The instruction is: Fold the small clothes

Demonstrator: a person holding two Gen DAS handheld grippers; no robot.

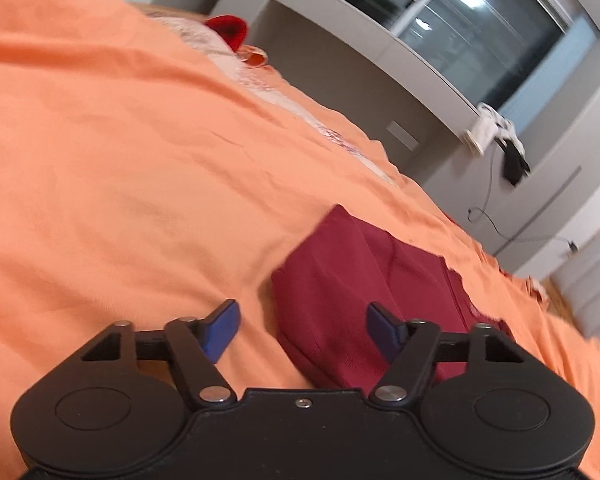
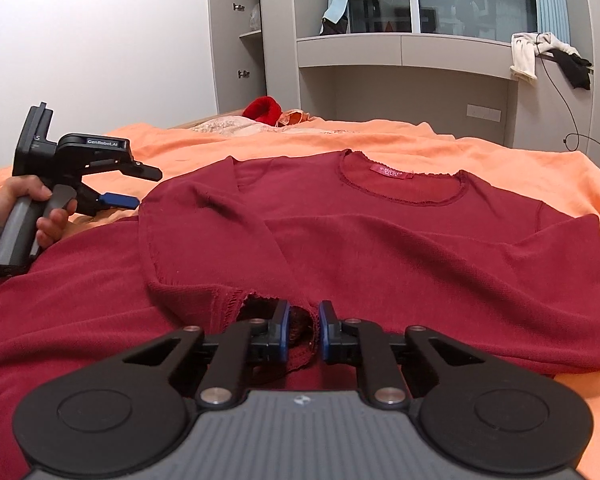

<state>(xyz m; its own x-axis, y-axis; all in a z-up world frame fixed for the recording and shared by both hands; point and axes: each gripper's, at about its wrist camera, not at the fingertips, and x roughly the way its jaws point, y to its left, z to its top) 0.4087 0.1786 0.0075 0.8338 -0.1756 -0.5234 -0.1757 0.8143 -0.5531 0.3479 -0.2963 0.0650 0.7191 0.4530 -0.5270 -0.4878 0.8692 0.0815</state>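
A dark red long-sleeved top lies flat on an orange bedspread, neckline and pink label away from me. Its left sleeve is folded across the chest. My right gripper is shut on the cuff of that sleeve, near the top's lower middle. My left gripper is open and empty, hovering above the top's left edge. It also shows in the right wrist view, held by a hand at the far left.
A bright red fuzzy item and a pale lace cloth lie at the bed's far end. A grey built-in desk and shelves stand behind the bed, with clothes draped at the right and a cable hanging down.
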